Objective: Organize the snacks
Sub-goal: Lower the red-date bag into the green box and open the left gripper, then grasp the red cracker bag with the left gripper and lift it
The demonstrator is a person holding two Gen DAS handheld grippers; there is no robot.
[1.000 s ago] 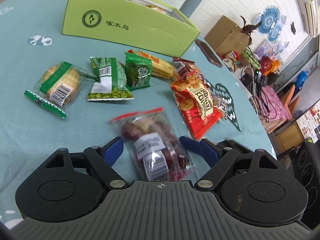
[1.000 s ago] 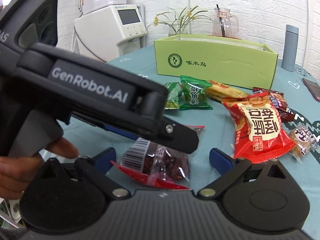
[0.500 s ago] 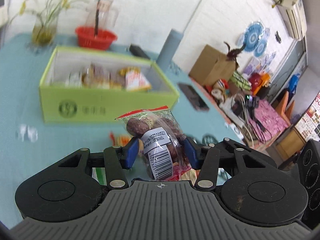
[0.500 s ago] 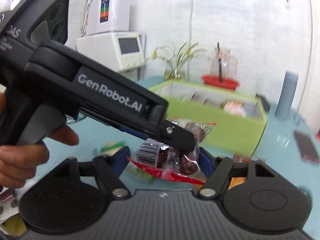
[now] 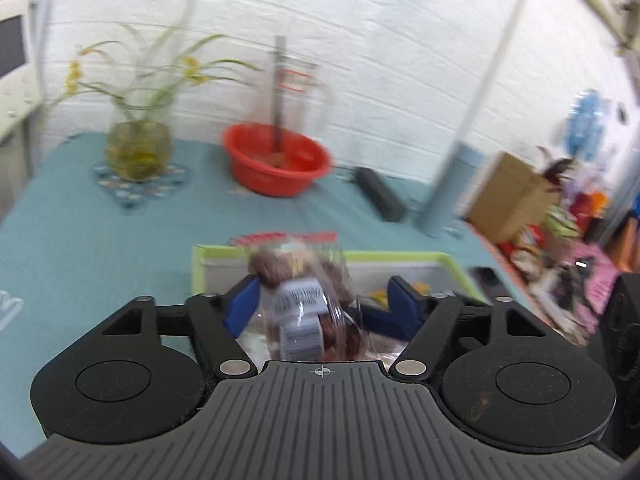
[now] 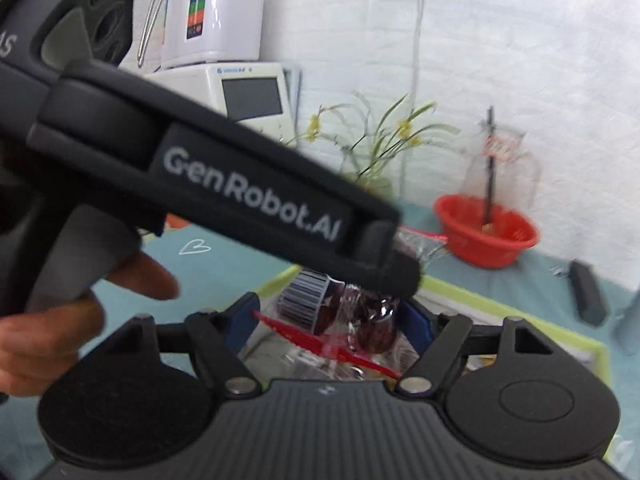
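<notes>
Left wrist view: the date packet [image 5: 306, 300] is seen between the spread blue fingers of the left gripper [image 5: 324, 300], above the green box [image 5: 452, 260].
Right wrist view: the right gripper [image 6: 334, 320] is spread; the packet [image 6: 340, 312] hangs between its fingers, beneath the left gripper's tip.

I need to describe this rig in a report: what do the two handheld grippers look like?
Both are matte black plastic with ribbed dark-grey bodies, round side discs, silver pivot pins and blue pads on the jaws. The left gripper carries white "GenRobot.AI" lettering along its side, and a bare hand grips its grey handle. The right gripper matches.
</notes>
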